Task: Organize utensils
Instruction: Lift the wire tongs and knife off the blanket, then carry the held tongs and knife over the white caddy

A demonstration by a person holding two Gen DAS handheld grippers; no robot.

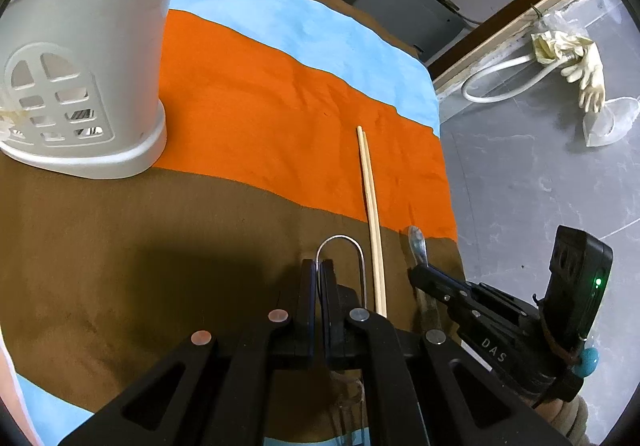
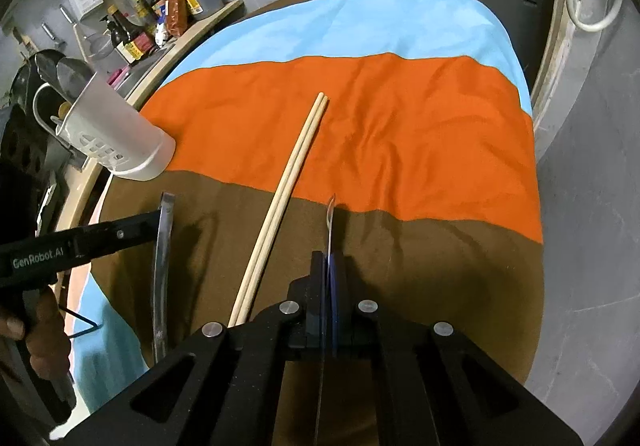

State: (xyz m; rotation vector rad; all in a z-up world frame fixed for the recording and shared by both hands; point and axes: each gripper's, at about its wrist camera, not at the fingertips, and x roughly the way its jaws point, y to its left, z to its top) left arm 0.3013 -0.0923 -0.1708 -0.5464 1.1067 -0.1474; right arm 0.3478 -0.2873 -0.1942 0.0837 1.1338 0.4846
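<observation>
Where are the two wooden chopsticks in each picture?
Left wrist view: the chopsticks lie right of centre, running almost straight up from the brown stripe onto the orange.
Right wrist view: the chopsticks lie left of centre, slanting up to the right.
Shared landmark: the white utensil holder, on the left side of each picture.

Both wrist views close, angled steeply down over striped cloth [image 1: 260,85]; shared: chopsticks [image 2: 280,205] at 12 o'clock.

Sharp, evenly lit — fisheye-warped edges.
</observation>
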